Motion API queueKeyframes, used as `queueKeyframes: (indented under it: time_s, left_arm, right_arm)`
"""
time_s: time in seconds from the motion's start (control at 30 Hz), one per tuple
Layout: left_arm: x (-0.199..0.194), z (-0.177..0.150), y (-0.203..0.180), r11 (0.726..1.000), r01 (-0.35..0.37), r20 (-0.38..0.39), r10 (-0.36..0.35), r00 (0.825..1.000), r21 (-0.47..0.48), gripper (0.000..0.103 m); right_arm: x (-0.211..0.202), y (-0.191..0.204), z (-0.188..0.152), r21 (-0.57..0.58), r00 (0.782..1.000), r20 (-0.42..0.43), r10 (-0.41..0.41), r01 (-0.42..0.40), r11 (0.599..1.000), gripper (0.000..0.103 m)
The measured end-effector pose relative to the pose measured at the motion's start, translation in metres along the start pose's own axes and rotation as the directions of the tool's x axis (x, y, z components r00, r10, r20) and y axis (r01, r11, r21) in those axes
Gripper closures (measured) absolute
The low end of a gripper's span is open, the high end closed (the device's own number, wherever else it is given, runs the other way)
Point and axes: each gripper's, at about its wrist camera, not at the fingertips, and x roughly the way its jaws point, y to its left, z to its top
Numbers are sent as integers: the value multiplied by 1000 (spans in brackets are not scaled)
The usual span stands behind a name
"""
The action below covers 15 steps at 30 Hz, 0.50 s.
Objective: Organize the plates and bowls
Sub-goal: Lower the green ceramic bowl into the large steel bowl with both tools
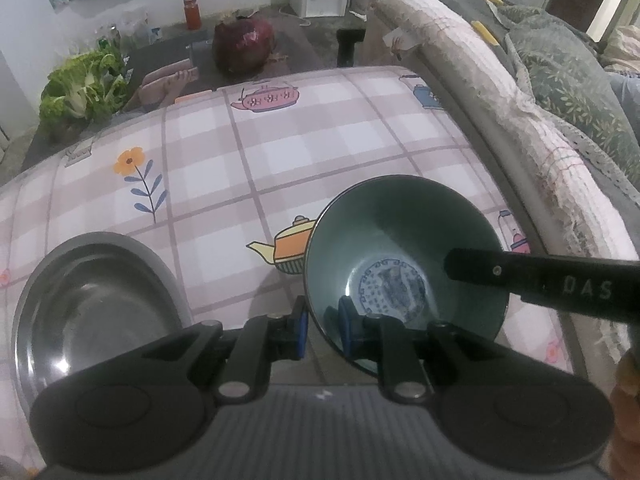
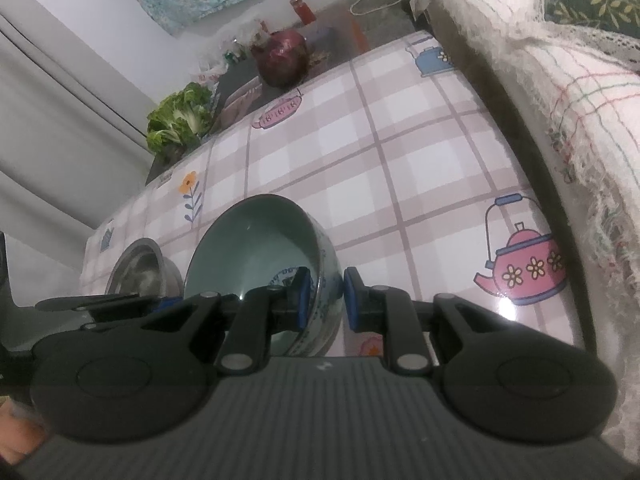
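A green ceramic bowl [image 1: 404, 236] with a blue pattern in its bottom is tilted over the checked tablecloth. My left gripper [image 1: 323, 328] is shut on its left rim, one blue pad outside and one inside. My right gripper [image 2: 326, 300] is shut on the opposite wall of the same bowl [image 2: 256, 240], again with a pad on each side. One of the right gripper's fingers [image 1: 520, 276] reaches in from the right in the left wrist view. A steel bowl [image 1: 96, 300] rests on the table just left of the green one, also seen as the steel bowl [image 2: 140, 268] in the right wrist view.
The table [image 1: 280, 152] carries a pink checked cloth with teapot prints. A towel-covered sofa arm [image 1: 500, 92] runs along its right side. Past the far edge lie leafy greens [image 1: 80, 88], a purple round vegetable [image 1: 244, 44], a red jar [image 1: 191, 12] and a person's feet [image 1: 168, 84].
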Motion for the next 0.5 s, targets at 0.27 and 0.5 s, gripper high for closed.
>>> queueKeyframes:
  time_s: [0.27, 0.5]
  left_arm:
    - [-14, 0, 4, 1000, 7, 20, -7, 1000, -13, 86]
    - [-33, -1, 15, 999, 11, 50, -9, 999, -45, 86]
  right_arm:
    - [-13, 9, 4, -9, 1000, 19, 1, -1, 1000, 86]
    - [-22, 27, 7, -37, 1000, 28, 4, -3, 999, 86]
